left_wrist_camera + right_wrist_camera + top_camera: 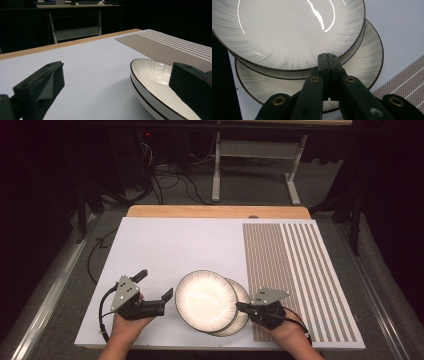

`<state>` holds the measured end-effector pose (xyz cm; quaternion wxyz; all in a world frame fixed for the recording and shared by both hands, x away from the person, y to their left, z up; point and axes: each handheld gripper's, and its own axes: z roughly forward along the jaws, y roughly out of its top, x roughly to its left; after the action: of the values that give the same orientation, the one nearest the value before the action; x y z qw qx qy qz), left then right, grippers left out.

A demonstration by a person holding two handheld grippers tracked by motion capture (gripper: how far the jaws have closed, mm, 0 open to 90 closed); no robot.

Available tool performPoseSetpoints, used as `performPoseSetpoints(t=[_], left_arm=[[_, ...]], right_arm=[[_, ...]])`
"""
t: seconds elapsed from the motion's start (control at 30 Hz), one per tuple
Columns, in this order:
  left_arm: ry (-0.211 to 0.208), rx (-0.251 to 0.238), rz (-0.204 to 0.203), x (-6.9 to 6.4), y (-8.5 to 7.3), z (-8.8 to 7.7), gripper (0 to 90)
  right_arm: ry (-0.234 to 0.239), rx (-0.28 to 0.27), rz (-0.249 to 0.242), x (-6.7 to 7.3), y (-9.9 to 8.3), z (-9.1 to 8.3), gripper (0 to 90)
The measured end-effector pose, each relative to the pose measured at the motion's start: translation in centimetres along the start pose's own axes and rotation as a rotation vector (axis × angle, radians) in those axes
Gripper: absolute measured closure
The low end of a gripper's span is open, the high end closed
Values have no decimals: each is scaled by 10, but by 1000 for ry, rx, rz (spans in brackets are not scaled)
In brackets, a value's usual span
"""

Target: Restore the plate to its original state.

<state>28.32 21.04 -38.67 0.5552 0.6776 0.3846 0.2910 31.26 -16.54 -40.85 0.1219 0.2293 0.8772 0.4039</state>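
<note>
Grey-streaked white plates with dark rims lie overlapping at the front of the white board (165, 245). The top plate (206, 299) (152, 75) (287, 30) covers most of a lower plate (242, 316) (364, 62), which sticks out to the right. My left gripper (154, 285) (116, 67) stands open just left of the top plate, one jaw close by its rim, nothing between the jaws. My right gripper (239, 306) (327, 56) is shut, with its joined tips over the lower plate at the top plate's right rim. Whether the tips touch that rim I cannot tell.
A brown-and-white striped mat (295, 270) (170, 45) covers the right part of the board. The wooden table edge (215, 211) runs along the back. Beyond it are a floor with cables and a white table frame (250, 155).
</note>
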Motion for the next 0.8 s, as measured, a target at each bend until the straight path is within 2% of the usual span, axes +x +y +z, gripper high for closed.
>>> performPoseSetpoints(t=[0.47,0.8], left_arm=[[-9,5,11,-1,1,0,2],[-38,3,9,0,2,-1,2]], right_arm=[[3,-1,-2,0,0,0,900],[2,3,-3,0,0,0,900]])
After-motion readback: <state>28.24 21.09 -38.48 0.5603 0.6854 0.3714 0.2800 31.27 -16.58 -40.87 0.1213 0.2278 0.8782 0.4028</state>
